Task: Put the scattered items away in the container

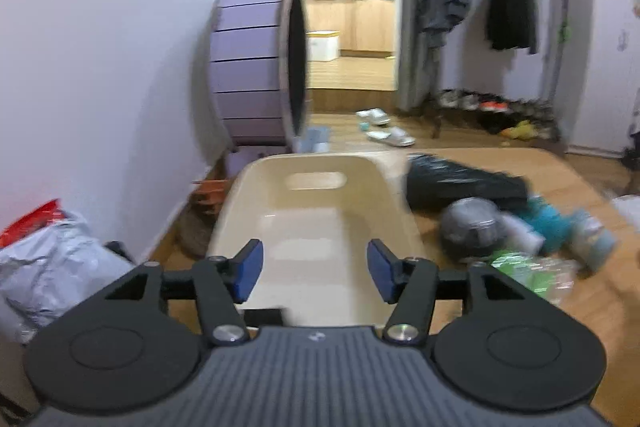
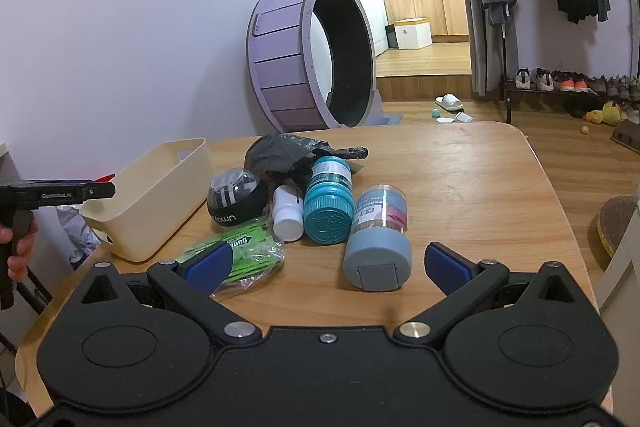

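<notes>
Your left tongs [image 1: 314,273] hang just above the near end of the cream bin [image 1: 316,223], which sits on the counter [image 2: 460,179] at its left edge. The jaws stand partly apart with nothing between them, and as far as the left view shows, the bin's floor is bare. I judge you are between picks — nothing is gripped on either side, and most of the sorting is still ahead.

Your right tongs [image 2: 326,267] are spread wide and empty, low over the near edge of the counter, to the right of the bin. Between their pads lies the grey-capped jar [image 2: 378,239], on its side with its cap toward you; the pads do not touch it. Just left of that jar, toward the bin, lie the teal jar [image 2: 329,205] and the small white bottle [image 2: 287,215], both also on their sides. Nearest the bin sits the clear-domed ball [image 2: 237,197], with the green packet [image 2: 240,259] in front of it and the crumpled black bag [image 2: 288,155] behind the cluster.

The next move looks like yours on the right — ease forward until the pads flank the grey-capped jar's body, then close. It is round and lying down, so it may roll; grip across its middle. Keep the left tongs clear of the bin's mouth while you carry the jar over.
</notes>
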`<state>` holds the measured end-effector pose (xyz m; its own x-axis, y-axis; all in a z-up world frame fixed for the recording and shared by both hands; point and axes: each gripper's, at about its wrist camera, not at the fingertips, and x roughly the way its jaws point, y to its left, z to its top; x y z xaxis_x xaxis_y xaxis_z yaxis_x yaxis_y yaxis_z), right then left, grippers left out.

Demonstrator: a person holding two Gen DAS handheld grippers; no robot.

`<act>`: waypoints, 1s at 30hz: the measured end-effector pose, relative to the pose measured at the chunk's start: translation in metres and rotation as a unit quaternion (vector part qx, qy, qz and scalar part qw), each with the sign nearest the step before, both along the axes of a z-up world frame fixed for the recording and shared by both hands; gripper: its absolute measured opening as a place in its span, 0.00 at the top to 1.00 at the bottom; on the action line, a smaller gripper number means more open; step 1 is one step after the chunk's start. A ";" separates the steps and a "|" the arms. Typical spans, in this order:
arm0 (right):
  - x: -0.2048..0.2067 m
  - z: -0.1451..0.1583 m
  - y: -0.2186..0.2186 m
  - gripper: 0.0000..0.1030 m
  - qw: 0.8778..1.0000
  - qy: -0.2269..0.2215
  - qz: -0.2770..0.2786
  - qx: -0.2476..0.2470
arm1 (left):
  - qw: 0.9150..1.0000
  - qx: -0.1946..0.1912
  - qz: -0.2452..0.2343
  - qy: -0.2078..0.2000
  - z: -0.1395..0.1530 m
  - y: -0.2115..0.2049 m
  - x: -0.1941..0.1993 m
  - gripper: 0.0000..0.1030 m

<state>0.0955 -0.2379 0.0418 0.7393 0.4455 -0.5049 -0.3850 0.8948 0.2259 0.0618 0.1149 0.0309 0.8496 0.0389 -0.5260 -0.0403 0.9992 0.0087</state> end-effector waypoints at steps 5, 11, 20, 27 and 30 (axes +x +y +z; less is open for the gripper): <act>-0.002 0.003 -0.006 0.00 1.000 -0.002 0.011 0.005 | 0.997 -0.019 -0.078 -0.007 0.001 -0.038 -0.012 0.41; -0.007 0.004 -0.013 0.00 0.999 -0.001 0.047 0.000 | 0.986 -0.006 -0.164 0.014 -0.014 -0.087 -0.021 0.39; -0.017 0.010 -0.015 0.00 0.995 -0.013 0.101 0.002 | 0.983 0.021 -0.175 0.058 -0.047 -0.105 -0.001 0.39; -0.015 0.010 -0.017 0.00 0.995 -0.009 0.101 0.003 | 0.978 0.067 -0.184 0.073 -0.059 -0.113 0.011 0.29; -0.015 0.009 -0.015 0.00 0.995 -0.008 0.103 0.000 | 0.976 0.074 -0.189 0.080 -0.063 -0.114 0.019 0.24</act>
<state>0.0802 -0.2528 0.0508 0.6409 0.5883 -0.4931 -0.5635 0.7968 0.2182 0.0807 0.0010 -0.0318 0.7252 -0.1767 -0.6655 0.3454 0.9295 0.1296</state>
